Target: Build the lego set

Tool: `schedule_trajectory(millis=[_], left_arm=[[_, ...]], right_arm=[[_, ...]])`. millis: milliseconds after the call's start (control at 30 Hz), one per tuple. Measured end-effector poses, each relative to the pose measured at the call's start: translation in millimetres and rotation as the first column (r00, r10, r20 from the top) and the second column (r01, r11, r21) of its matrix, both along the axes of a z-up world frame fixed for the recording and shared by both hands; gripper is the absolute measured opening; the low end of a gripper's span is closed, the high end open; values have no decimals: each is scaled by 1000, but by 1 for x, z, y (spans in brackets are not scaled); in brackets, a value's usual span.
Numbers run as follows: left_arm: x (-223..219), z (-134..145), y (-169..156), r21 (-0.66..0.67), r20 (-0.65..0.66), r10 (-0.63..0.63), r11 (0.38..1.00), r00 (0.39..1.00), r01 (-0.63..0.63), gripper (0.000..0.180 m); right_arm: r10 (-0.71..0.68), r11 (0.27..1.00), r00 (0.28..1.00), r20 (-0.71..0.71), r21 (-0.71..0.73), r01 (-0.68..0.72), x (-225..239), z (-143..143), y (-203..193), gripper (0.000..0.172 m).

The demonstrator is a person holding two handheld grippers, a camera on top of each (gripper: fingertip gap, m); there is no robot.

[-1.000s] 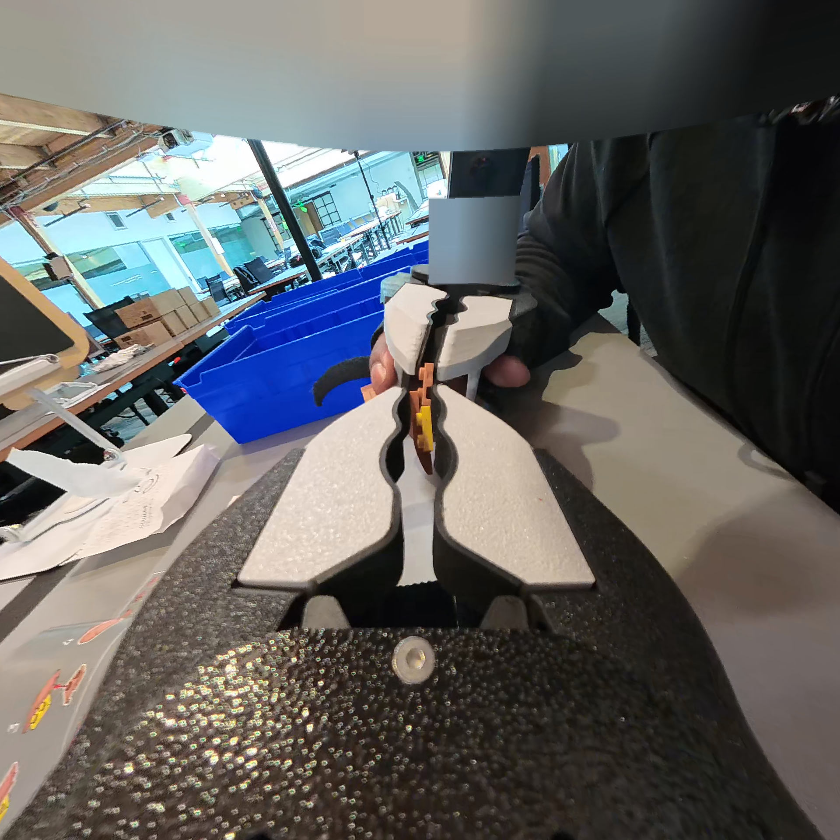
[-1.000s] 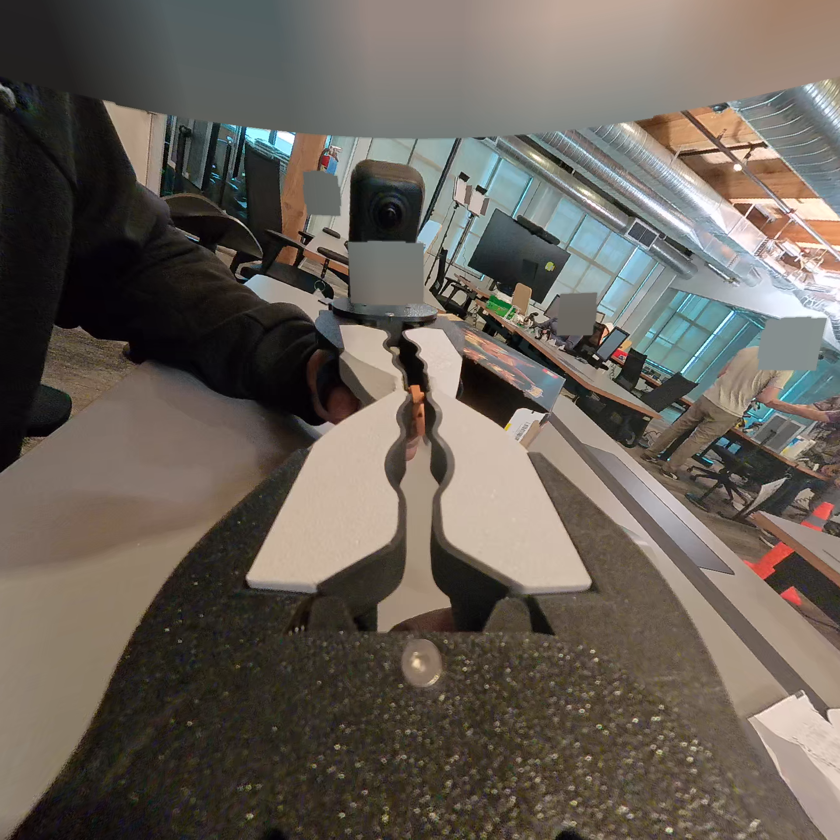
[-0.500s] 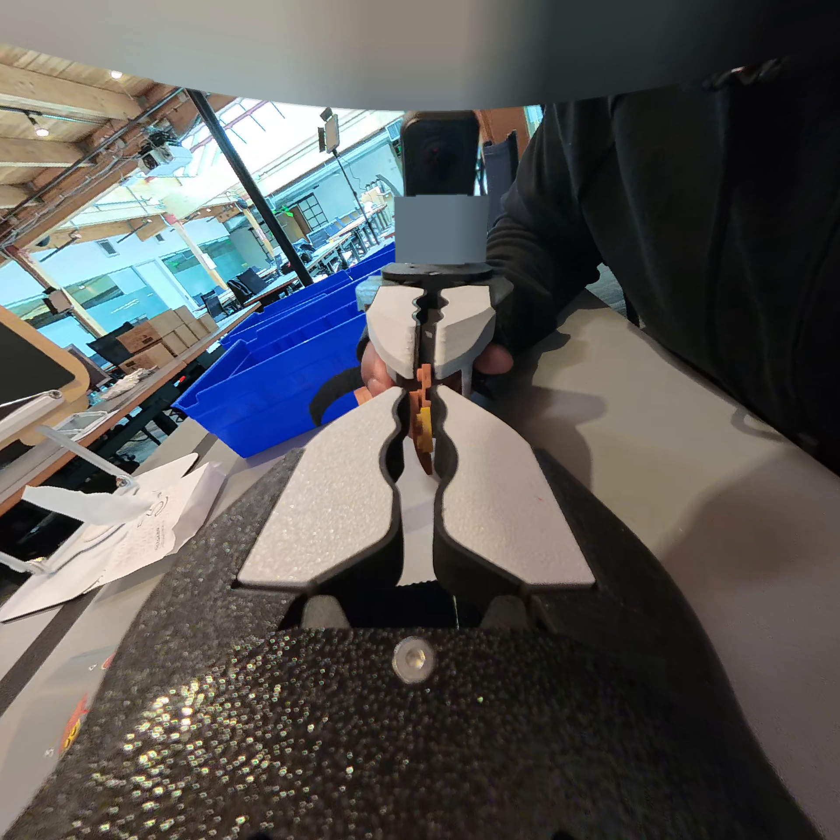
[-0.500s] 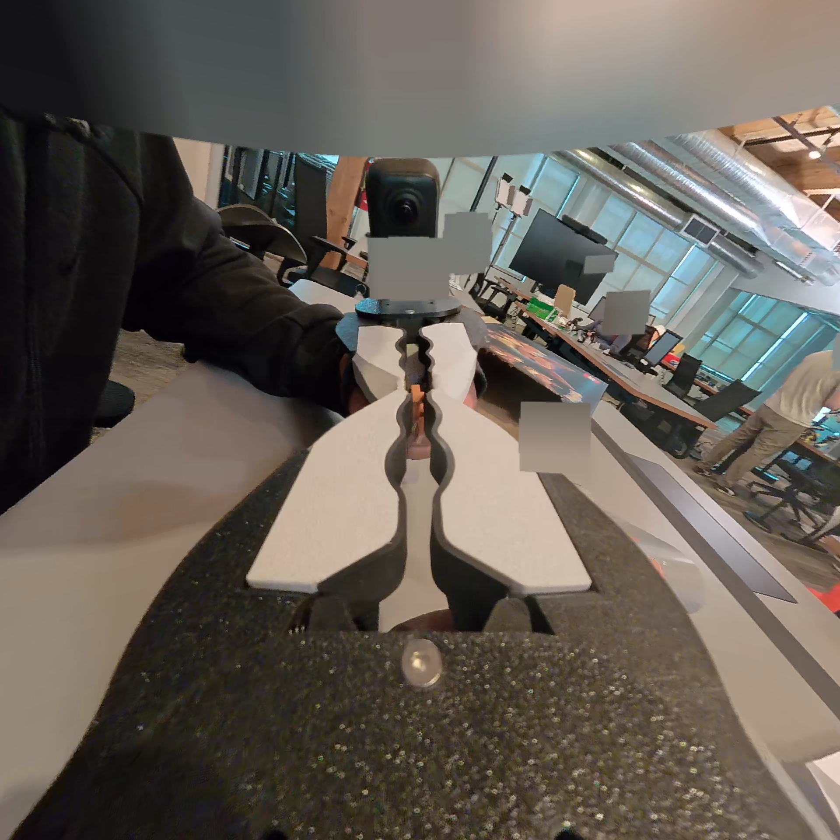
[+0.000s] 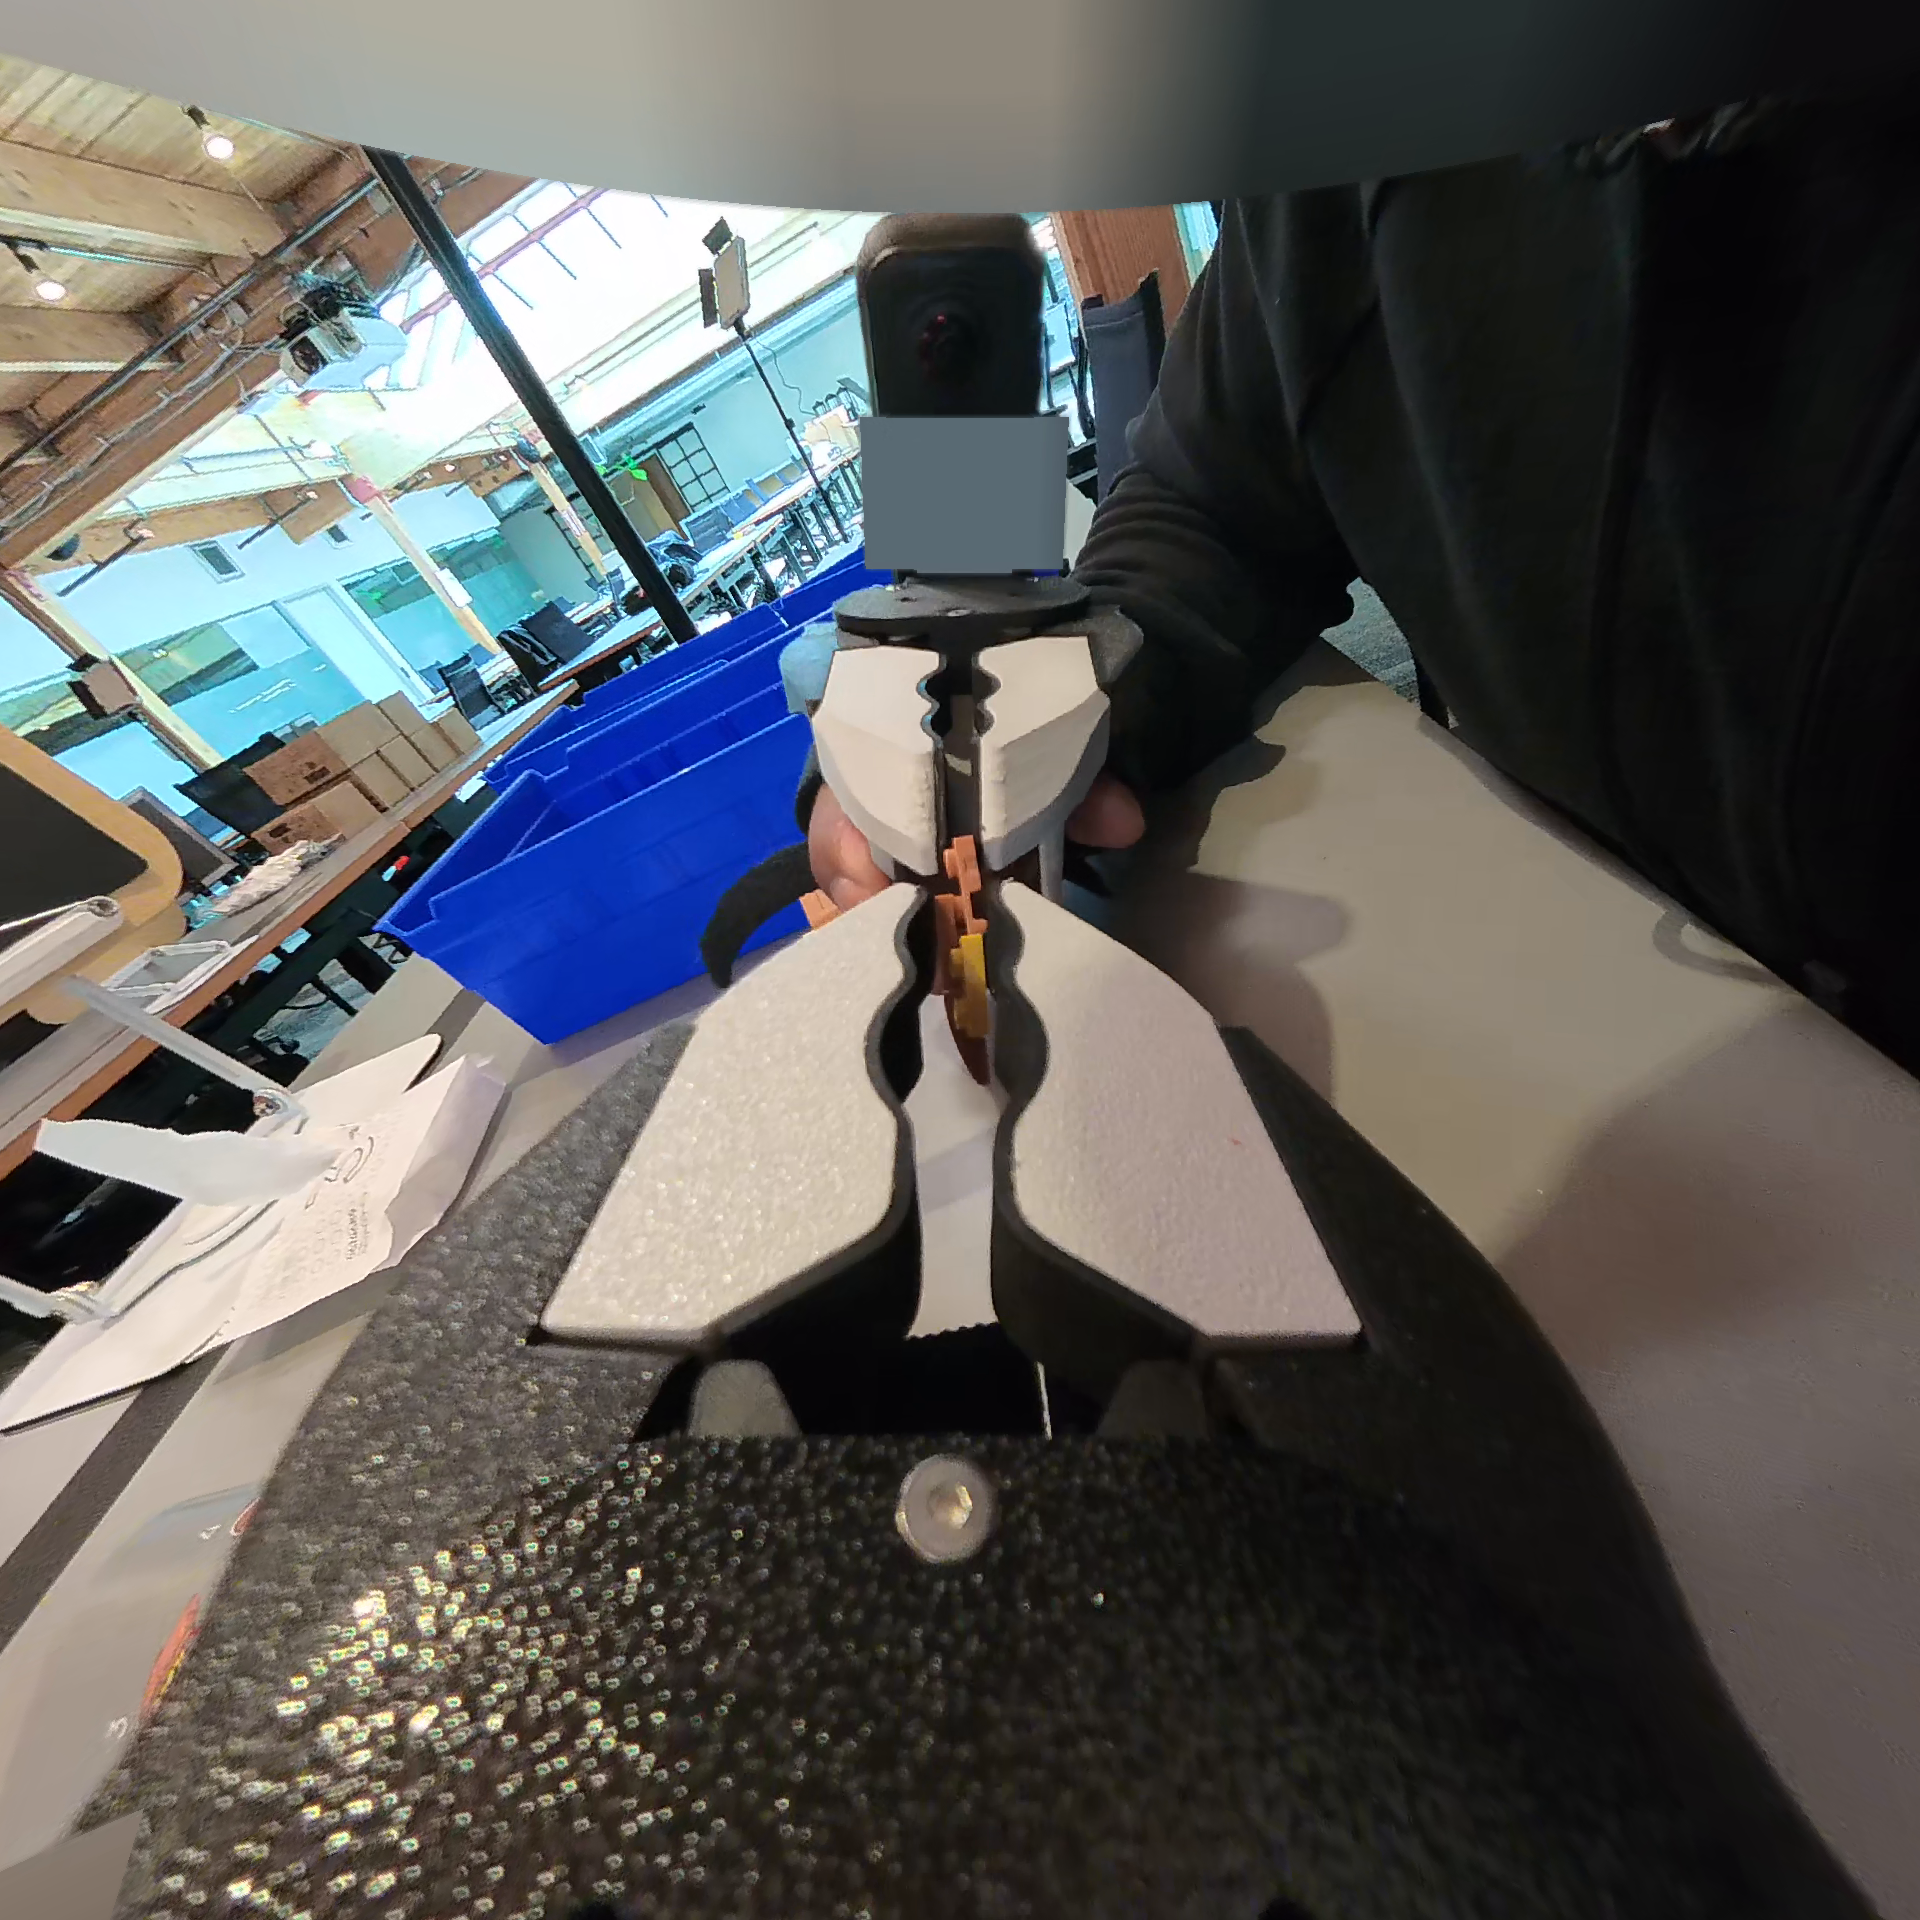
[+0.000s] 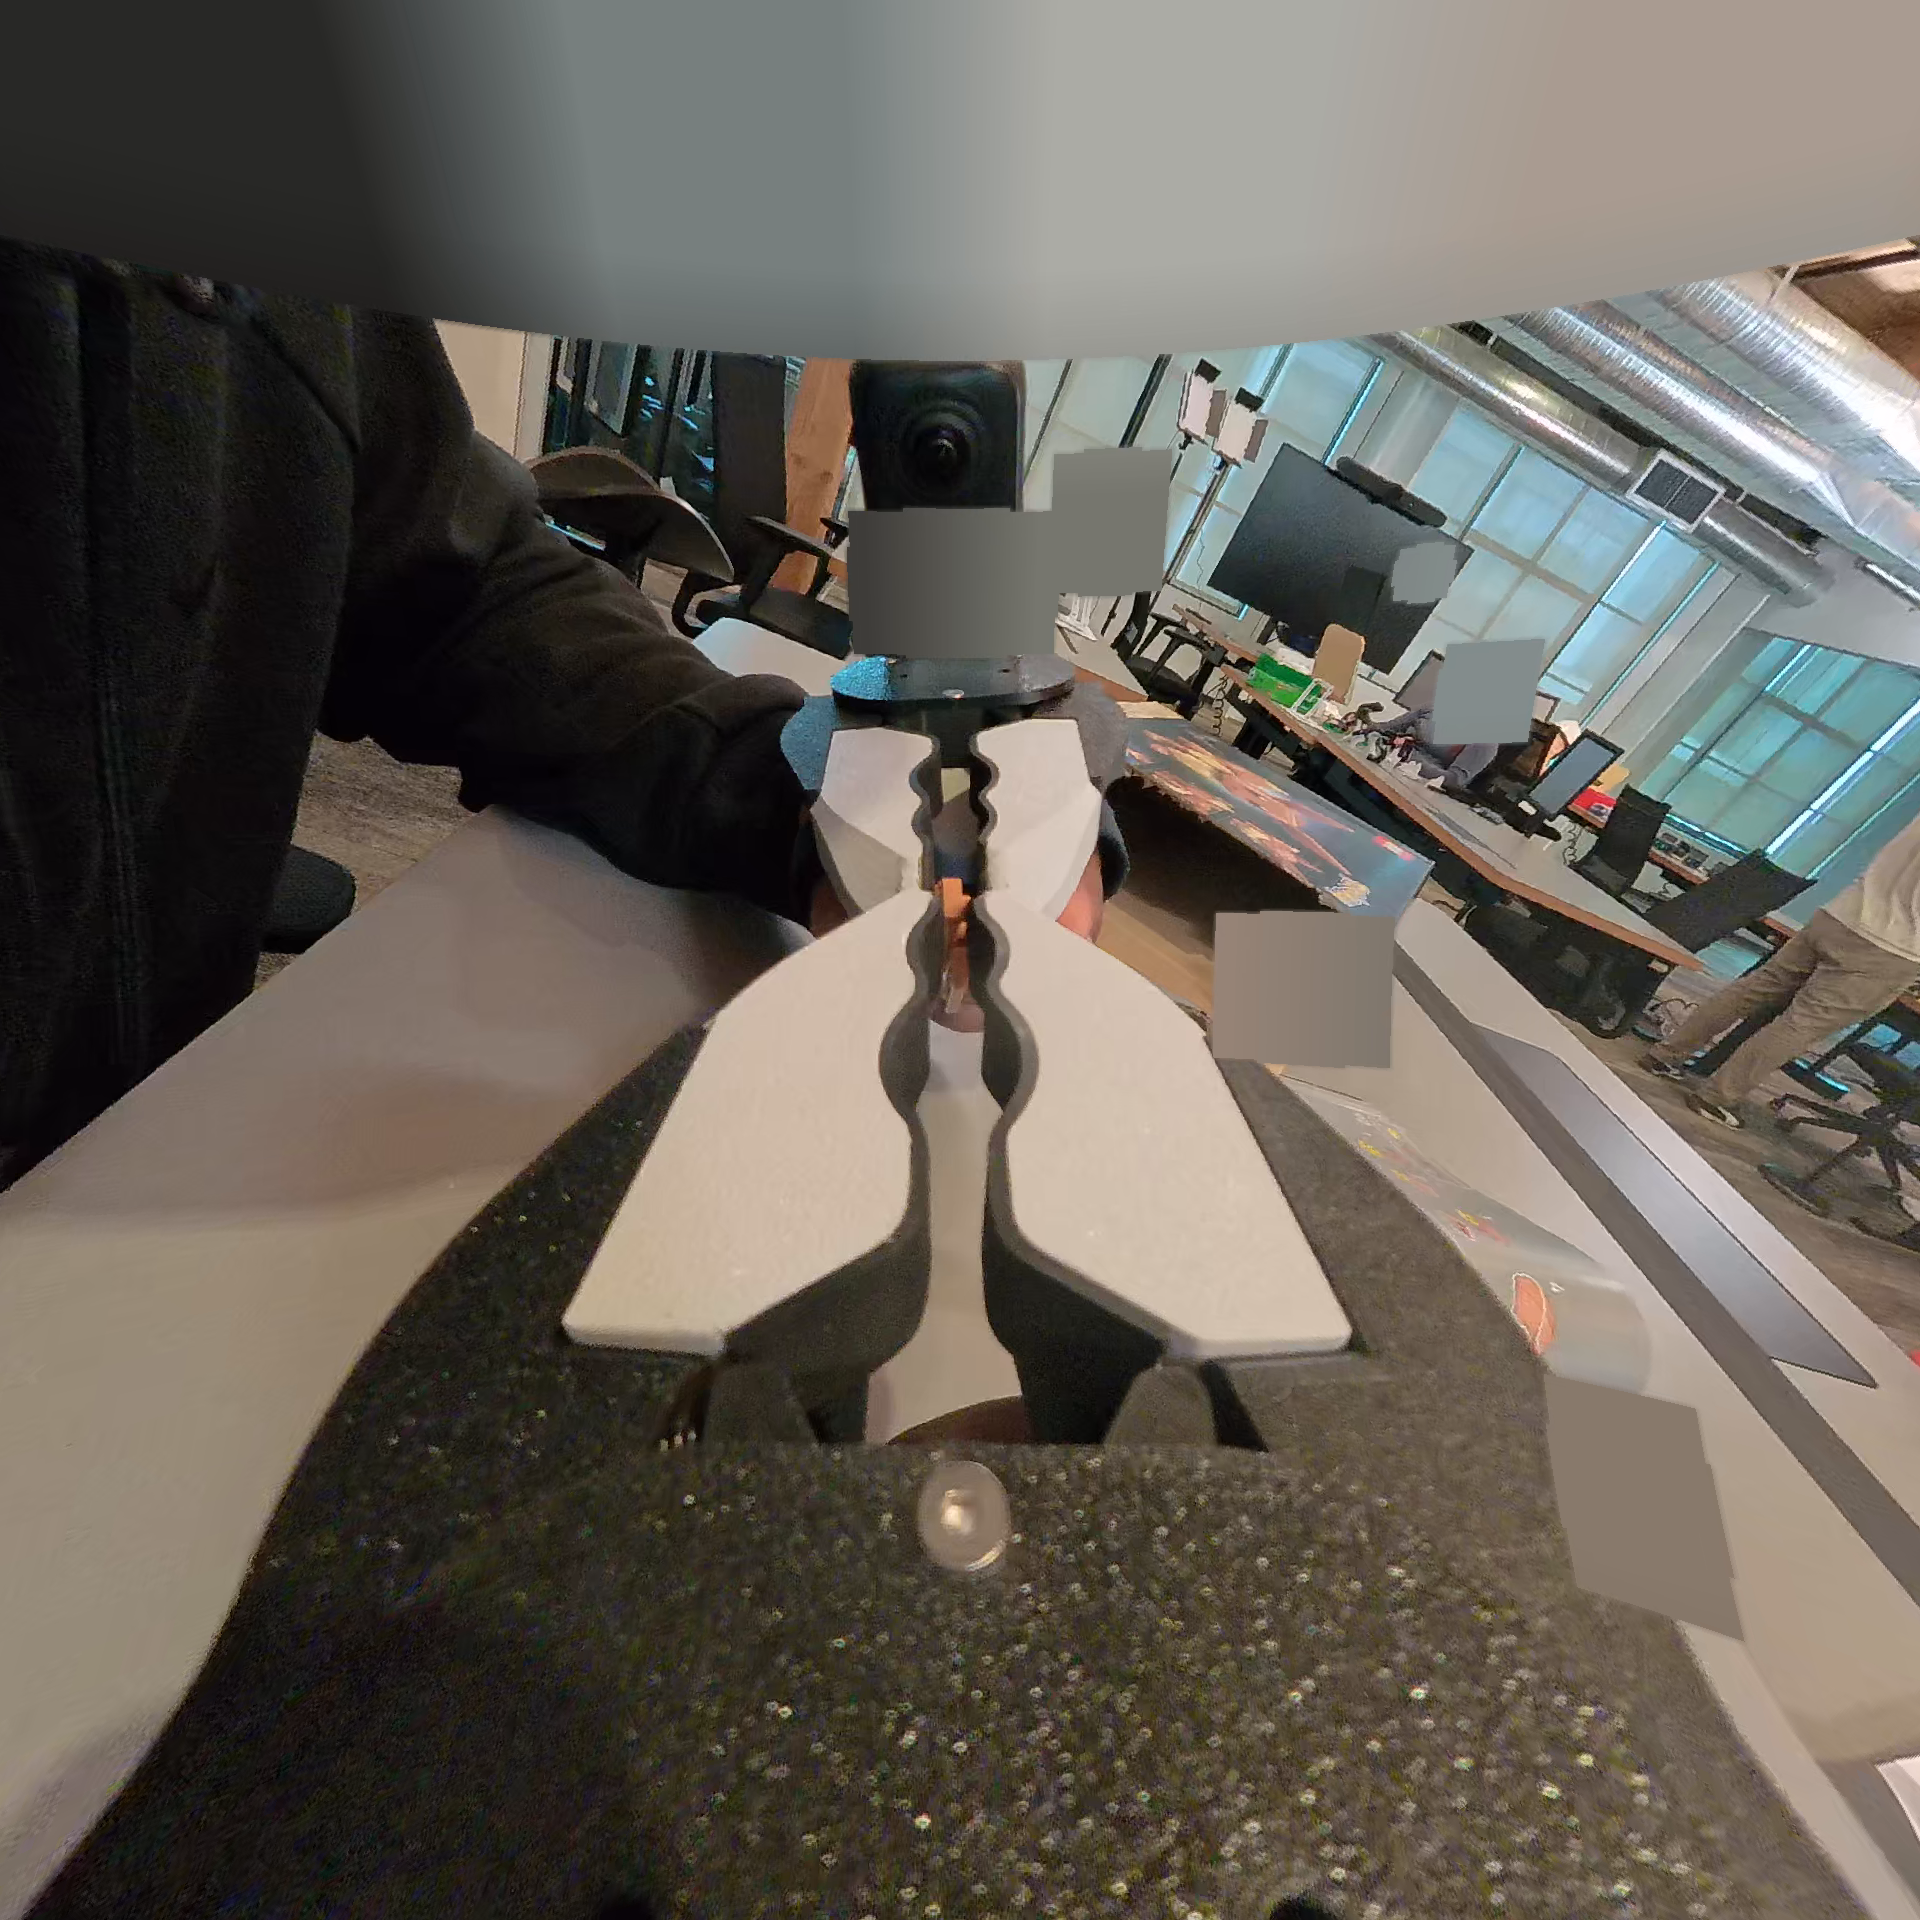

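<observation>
Both tongs are facing each other tip to tip above the grey surface [image 5: 1507,935]. Left tongs [image 5: 961,992] are clenching orange-and-yellow puzzle pieces [image 5: 966,966]; right tongs [image 6: 951,935] are clenching an orange piece [image 6: 948,896], edge-on, long axes along the tongs. Blue bins [image 5: 582,883] are sitting far left; open room right.
</observation>
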State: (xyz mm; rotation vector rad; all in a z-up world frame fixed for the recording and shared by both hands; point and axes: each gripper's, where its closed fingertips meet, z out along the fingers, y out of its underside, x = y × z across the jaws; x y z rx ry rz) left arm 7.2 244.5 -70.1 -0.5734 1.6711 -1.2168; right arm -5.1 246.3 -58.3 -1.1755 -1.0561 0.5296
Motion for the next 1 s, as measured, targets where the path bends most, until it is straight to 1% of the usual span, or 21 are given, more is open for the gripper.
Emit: schedule_trajectory(millis=[267,567,867,1000], left_arm=[[0,-3,0,6,-21,-5,1000,1000,5,8],[-2,-8,-2,42,-45,-14,999,999,16,8],[-3,-10,-2,40,-51,-21,999,998,23,7],[-2,-10,0,46,-51,-8,999,999,10,7]], right_arm=[[5,1000,999,43,18,-6,-1,-3,-1,4],[43,998,997,68,-45,-40,-2,-9,-3,4],[48,998,995,90,-54,-44,-3,-11,-3,5],[53,993,996,71,-105,-46,-2,-12,-1,5]])
